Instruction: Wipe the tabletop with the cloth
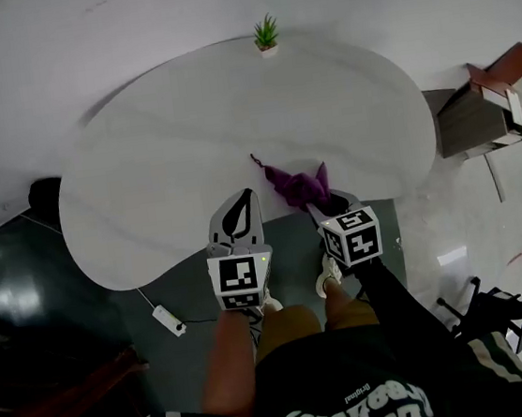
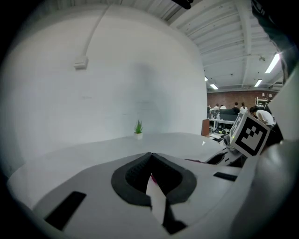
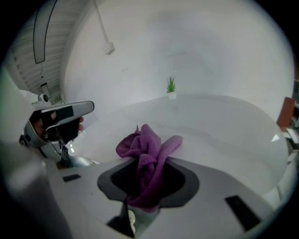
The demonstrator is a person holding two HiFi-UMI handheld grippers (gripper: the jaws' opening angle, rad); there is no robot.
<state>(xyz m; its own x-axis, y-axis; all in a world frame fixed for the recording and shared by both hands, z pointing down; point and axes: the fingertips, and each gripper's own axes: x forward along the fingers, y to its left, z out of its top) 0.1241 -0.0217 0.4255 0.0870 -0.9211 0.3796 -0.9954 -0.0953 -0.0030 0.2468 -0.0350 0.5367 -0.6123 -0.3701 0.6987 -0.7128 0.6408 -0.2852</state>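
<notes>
The purple cloth (image 1: 296,184) lies bunched on the white tabletop (image 1: 177,138) near its front edge. My right gripper (image 1: 319,208) is shut on the cloth's near end. In the right gripper view the cloth (image 3: 148,148) fills the jaws' gap and spills forward onto the table (image 3: 224,121). My left gripper (image 1: 239,209) hovers over the front edge just left of the cloth, apart from it. Its jaws meet at the tips with nothing between them in the left gripper view (image 2: 150,155). The right gripper's marker cube (image 2: 252,135) shows at that view's right.
A small potted plant (image 1: 265,36) stands at the table's far edge by the white wall. A wooden cabinet (image 1: 485,109) stands to the right of the table. A power strip (image 1: 169,320) lies on the floor at front left, an office chair (image 1: 509,306) at right.
</notes>
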